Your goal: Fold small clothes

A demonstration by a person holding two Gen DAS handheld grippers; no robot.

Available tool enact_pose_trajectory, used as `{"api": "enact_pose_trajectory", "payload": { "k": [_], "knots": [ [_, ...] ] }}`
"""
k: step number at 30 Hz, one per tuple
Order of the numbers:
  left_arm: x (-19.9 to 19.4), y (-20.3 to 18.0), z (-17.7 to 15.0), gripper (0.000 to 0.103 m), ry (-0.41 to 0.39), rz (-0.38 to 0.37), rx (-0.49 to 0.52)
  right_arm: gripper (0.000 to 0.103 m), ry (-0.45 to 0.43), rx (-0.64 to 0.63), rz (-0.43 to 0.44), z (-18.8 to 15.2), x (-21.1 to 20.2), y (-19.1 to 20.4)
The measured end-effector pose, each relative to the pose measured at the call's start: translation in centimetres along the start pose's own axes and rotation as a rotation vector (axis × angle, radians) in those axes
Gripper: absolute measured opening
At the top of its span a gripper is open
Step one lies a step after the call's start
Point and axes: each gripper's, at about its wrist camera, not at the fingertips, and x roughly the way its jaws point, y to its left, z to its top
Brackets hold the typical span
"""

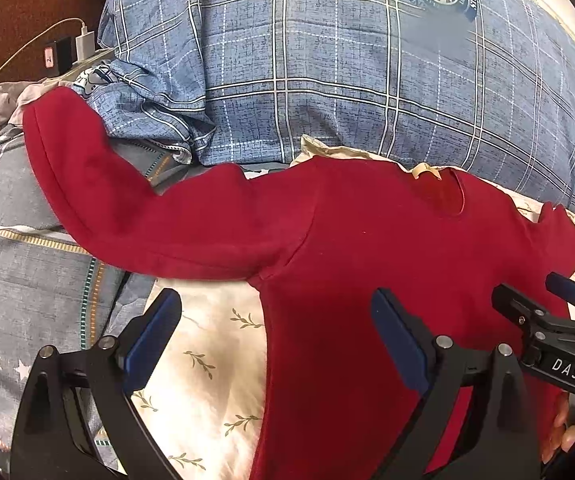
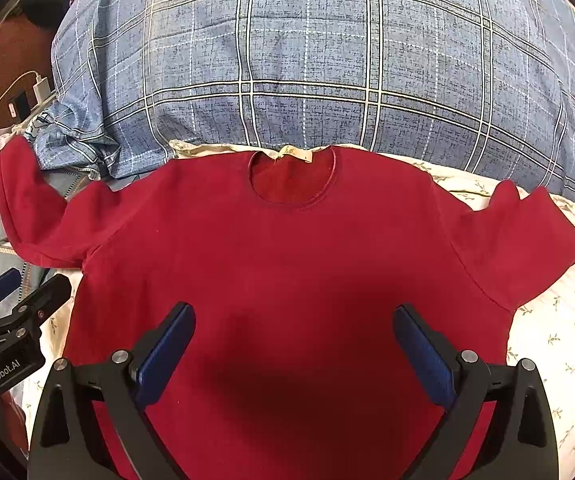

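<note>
Left view: left gripper (image 1: 275, 334) gaping, straddling red shirt (image 1: 367, 280) hem | Right view: right gripper (image 2: 293, 344) gaping, revealing whole neckline (image 2: 292, 178).

Matt red cloth shirt (image 2: 287, 260); woven plaid quilt (image 2: 307, 72).

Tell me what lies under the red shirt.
The red shirt lies flat on a cream sheet with a leaf print, which shows beside both edges. Its long sleeve drapes over grey patterned bedding. What lies beneath the shirt's body is covered.
</note>
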Motion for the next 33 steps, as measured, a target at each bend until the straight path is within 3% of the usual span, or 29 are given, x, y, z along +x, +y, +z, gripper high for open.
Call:
{"api": "enact_pose_trajectory", "payload": {
  "k": [33],
  "knots": [
    [1.0, 1.1, 0.2, 0.096, 0.012, 0.016, -0.013, 0.1, 0.022, 0.003, -0.002, 0.0, 1.6, 0.7]
  ]
}}
